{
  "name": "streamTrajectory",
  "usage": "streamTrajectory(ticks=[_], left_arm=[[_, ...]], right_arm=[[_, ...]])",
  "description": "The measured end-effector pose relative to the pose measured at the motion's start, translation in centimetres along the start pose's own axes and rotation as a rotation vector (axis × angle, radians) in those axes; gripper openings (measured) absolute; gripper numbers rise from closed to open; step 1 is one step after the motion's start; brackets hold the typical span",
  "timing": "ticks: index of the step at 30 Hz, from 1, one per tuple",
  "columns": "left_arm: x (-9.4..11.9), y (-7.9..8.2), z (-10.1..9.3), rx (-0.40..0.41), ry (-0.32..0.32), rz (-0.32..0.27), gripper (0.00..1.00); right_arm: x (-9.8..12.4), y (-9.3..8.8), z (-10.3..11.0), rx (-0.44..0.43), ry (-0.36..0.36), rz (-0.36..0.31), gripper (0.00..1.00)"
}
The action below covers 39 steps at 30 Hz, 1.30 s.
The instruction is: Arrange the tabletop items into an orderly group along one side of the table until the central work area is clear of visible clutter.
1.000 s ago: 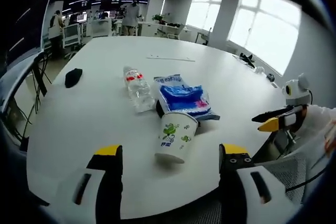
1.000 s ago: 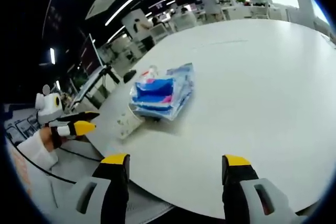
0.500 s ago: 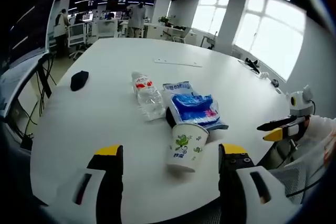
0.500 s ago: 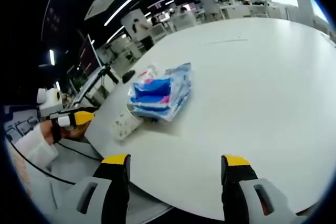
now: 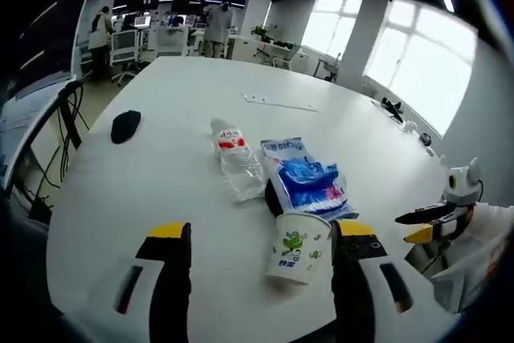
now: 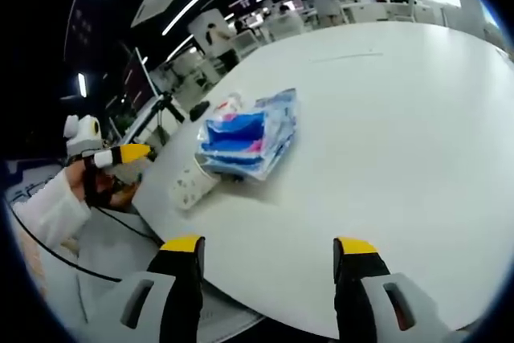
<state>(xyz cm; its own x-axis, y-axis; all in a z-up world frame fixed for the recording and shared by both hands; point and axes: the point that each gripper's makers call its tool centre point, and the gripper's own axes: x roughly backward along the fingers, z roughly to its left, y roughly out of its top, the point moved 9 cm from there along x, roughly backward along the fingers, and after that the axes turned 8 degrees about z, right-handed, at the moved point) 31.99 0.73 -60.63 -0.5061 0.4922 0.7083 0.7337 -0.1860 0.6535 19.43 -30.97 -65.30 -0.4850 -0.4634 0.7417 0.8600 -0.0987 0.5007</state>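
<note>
An open office with ceiling strip lights and bright windows lay behind a large white table (image 5: 144, 198). Near the edge closest to me, 3 items sat bunched together: a paper cup (image 5: 299, 247) with a green print stood upright, a blue plastic packet (image 5: 307, 179) lay flat just behind it, and a clear water bottle (image 5: 237, 164) lay on its side just beside the packet. A small black object (image 5: 125, 125) rested well apart from them toward the far left edge, and a thin strip (image 5: 281, 103) lay farther back on the table. My left gripper (image 5: 261, 238) hovered short of the cup, its 2 yellow-tipped fingers spread wide with nothing between them. My right gripper (image 6: 269, 251) hung over the bare table edge, fingers likewise apart and empty, with the packet (image 6: 245, 134) and cup (image 6: 189, 185) off to its left.
</note>
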Motion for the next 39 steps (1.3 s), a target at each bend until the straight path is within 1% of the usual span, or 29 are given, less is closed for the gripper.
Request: streamTrajectory(ticks=[6,15,19,23,31,39], left_arm=[[-1.2,1.4,0.1,-0.016,0.006,0.022,0.71],[-3.2,3.7,0.3,-0.007,0.01,0.035,0.7],[-4.1,4.2,0.4,-0.013,0.016,0.054,0.69],[-4.8,4.8,0.7,0.002,0.021,0.055,0.67],[-6.5,6.2,1.2,0.009,0.034,0.07,0.65],[-8.1,7.2,1.3,0.03,0.04,0.093,0.62]], right_arm=[[-0.2,0.0,-0.1,0.001,0.004,0.011,0.66],[-0.3,0.1,-0.5,-0.011,0.006,0.014,0.66],[-0.3,0.3,-0.6,-0.009,0.008,0.011,0.65],[-0.3,0.4,-0.6,-0.01,0.012,0.009,0.65],[-0.5,0.0,-0.3,-0.018,0.03,0.016,0.64],[-0.5,0.1,-0.3,-0.036,0.038,-0.008,0.64]])
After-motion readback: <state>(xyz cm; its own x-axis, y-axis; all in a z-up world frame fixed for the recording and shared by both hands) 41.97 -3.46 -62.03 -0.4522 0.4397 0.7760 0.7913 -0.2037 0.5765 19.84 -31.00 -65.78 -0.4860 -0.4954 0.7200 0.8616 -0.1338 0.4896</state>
